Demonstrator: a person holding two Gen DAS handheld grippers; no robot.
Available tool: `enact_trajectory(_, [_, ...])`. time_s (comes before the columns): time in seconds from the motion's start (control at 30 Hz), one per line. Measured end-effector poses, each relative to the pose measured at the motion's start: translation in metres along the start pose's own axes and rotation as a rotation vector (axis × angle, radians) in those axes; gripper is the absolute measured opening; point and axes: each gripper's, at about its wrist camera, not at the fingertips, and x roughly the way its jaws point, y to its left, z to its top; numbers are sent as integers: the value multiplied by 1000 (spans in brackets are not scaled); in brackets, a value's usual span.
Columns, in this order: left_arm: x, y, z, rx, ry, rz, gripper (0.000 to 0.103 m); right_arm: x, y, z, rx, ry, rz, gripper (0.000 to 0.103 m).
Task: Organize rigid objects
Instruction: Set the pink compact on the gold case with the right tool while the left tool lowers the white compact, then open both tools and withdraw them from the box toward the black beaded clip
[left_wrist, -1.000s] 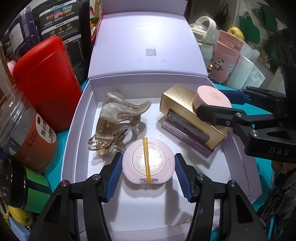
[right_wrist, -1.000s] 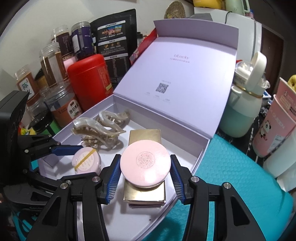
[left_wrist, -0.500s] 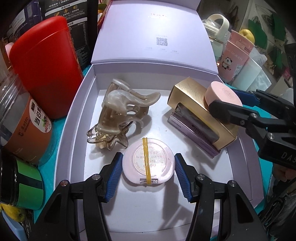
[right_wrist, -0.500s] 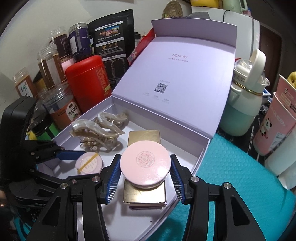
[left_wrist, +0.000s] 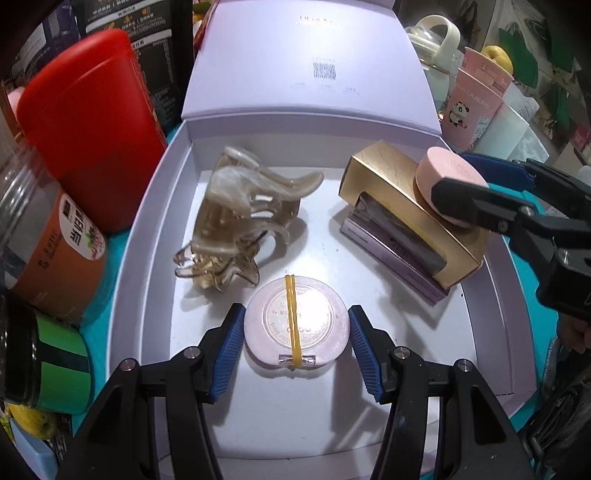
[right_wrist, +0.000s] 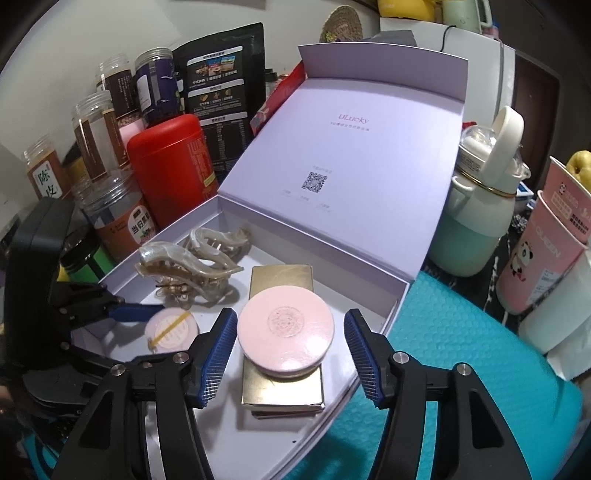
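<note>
An open lilac gift box (left_wrist: 147, 236) (right_wrist: 400, 291) holds a pearly hair claw (left_wrist: 240, 218) (right_wrist: 192, 266), a gold box (left_wrist: 402, 199) (right_wrist: 282, 280) and two round pink compacts. My left gripper (left_wrist: 295, 343) is open around the compact with a yellow rubber band (left_wrist: 297, 332) (right_wrist: 171, 330), pads just beside it. My right gripper (right_wrist: 290, 350) (left_wrist: 476, 184) is open around the plain pink compact (right_wrist: 286, 328) (left_wrist: 448, 177), which rests on the gold box.
A red canister (left_wrist: 85, 122) (right_wrist: 170, 166) and several jars (left_wrist: 48, 251) crowd the box's left side. A mint bottle (right_wrist: 476, 218), pink panda cups (right_wrist: 550, 243) and the teal mat (right_wrist: 461, 369) lie to the right. The box lid (left_wrist: 310, 62) stands open behind.
Both grippers have drawn back slightly from the box; the right jaws have widened off the pink compact. The objects have not moved.
</note>
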Motion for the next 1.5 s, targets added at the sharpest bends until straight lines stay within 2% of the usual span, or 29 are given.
enact_trajectory(0.3, [-14, -2, -5, 4, -22, 10, 62, -13, 4, 1, 4, -1, -10, 60])
enact_trajectory(0.37, [-16, -4, -5, 4, -22, 1, 65, -17, 4, 1, 5, 2, -20, 60])
enact_trajectory(0.43, [-21, -7, -4, 5, -32, 3, 74, -22, 4, 2, 12, 2, -23, 60])
enact_trajectory(0.5, [-30, -7, -6, 9, -51, 13, 79, -28, 5, 2, 13, -4, -30, 60])
enact_trajectory(0.73, [-60, -6, -2, 5, -106, 0, 79, -51, 16, 5, -11, -33, -62, 60])
enact_trajectory(0.93, [-89, 1, -3, -19, -157, 28, 79, -71, 31, 6, -33, -62, -81, 60])
enact_trajectory(1.03, [-105, 8, -8, -34, -192, 45, 79, -80, 39, 7, -46, -73, -97, 67])
enact_trajectory(1.3, [-144, 18, -21, -50, -259, 95, 80, -108, 61, 9, -50, -128, -83, 68])
enact_trajectory(1.37, [-153, 18, -25, -49, -273, 100, 81, -115, 67, 9, -52, -140, -82, 72])
enact_trajectory(1.5, [-172, 18, -34, -42, -303, 110, 81, -129, 82, 8, -65, -167, -81, 74])
